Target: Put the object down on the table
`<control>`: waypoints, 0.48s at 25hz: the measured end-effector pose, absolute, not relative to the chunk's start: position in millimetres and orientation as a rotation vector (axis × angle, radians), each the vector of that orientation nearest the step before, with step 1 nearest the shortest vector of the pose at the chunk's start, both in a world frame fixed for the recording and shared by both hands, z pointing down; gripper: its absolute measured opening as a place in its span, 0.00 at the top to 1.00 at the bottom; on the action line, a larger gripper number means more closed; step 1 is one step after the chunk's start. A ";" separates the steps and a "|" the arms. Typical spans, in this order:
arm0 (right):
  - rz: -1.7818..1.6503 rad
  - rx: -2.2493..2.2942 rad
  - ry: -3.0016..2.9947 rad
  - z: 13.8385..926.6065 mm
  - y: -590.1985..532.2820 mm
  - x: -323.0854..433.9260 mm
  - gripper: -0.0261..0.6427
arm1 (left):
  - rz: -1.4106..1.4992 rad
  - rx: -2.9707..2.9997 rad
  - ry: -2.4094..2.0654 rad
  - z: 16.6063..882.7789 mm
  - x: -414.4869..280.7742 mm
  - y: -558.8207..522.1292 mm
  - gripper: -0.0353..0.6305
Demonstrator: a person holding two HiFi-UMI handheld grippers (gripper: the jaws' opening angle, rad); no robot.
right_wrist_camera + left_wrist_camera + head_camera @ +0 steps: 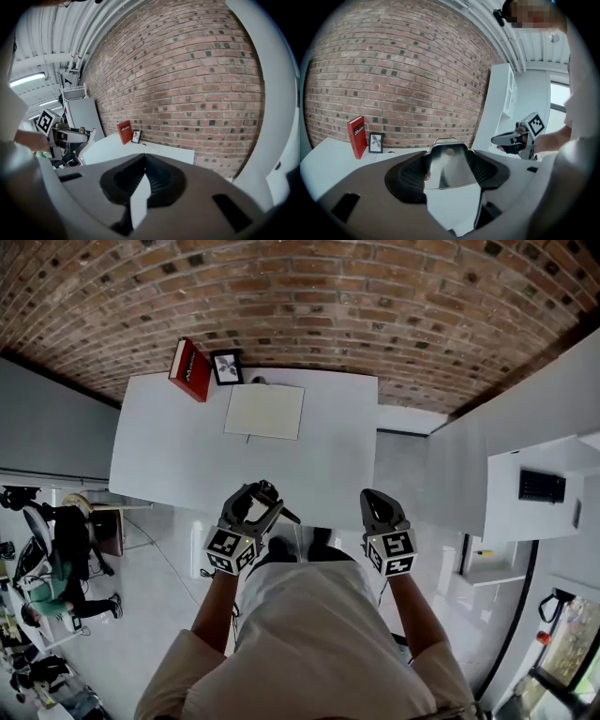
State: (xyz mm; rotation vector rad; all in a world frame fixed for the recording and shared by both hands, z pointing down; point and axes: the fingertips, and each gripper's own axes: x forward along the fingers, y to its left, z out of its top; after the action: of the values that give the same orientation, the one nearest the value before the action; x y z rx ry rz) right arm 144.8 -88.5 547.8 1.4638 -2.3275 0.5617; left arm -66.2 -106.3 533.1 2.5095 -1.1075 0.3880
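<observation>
Before the brick wall [309, 296], above the near edge of the white table [169, 446], a shiny metal object [450, 169] is carried pinched in the left gripper [448, 158], while the right gripper [144, 163] is held pressed together and empty, so lowering and release are judged to be called for next.

Person — beige short-sleeved shirt [309, 643], dark shoes [281, 547]. Left gripper [265, 496] and right gripper [374, 497] — grey shells, black ribbed pads [410, 180], each bearing a cube [230, 550] of black-and-white square markers.

A white worktop [169, 456] stands against the brick wall. At its far edge stand a red book [190, 369] and a small framed picture [227, 367]; beside them a pale square sheet [265, 411] lies flat.
</observation>
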 end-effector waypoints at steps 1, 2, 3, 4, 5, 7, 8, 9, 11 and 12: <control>0.568 1.466 -2.321 551.4 -89.7 148.1 0.96 | 0.409 2.510 -1.093 538.8 -61.8 -111.0 0.53; 0.574 1.470 -2.312 555.0 -90.8 151.3 0.96 | 0.425 2.511 -1.077 543.5 -57.8 -116.0 0.53; 0.581 1.475 -2.302 558.6 -91.8 153.9 0.96 | 0.439 2.512 -1.061 547.6 -54.3 -120.9 0.53; 0.592 1.483 -2.291 562.1 -92.7 155.7 0.96 | 0.453 2.513 -1.046 551.6 -51.5 -125.6 0.53; 0.604 1.491 -2.281 565.7 -93.4 156.8 0.96 | 0.468 2.514 -1.031 556.2 -49.6 -130.1 0.53; 0.626 1.509 -2.262 572.8 -94.8 157.7 0.96 | 0.499 2.518 -0.998 567.2 -46.3 -139.1 0.53; 0.634 1.520 -2.254 575.9 -95.6 157.8 0.96 | 0.515 2.521 -0.979 573.3 -44.5 -143.5 0.53; 0.643 1.531 -2.244 578.5 -96.3 157.8 0.96 | 0.532 2.525 -0.957 579.7 -42.6 -147.8 0.53; 0.670 1.561 -2.219 583.3 -97.4 157.3 0.96 | 0.572 2.531 -0.912 593.6 -39.5 -156.8 0.53; 0.692 1.577 -2.201 586.0 -97.5 156.7 0.96 | 0.594 2.531 -0.890 601.1 -38.5 -161.5 0.53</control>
State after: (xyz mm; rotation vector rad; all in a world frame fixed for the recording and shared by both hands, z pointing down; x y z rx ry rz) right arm 156.7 -97.5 586.0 1.5770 -2.2013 0.6916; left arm -38.5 -161.5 601.1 2.5309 -0.8900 0.5941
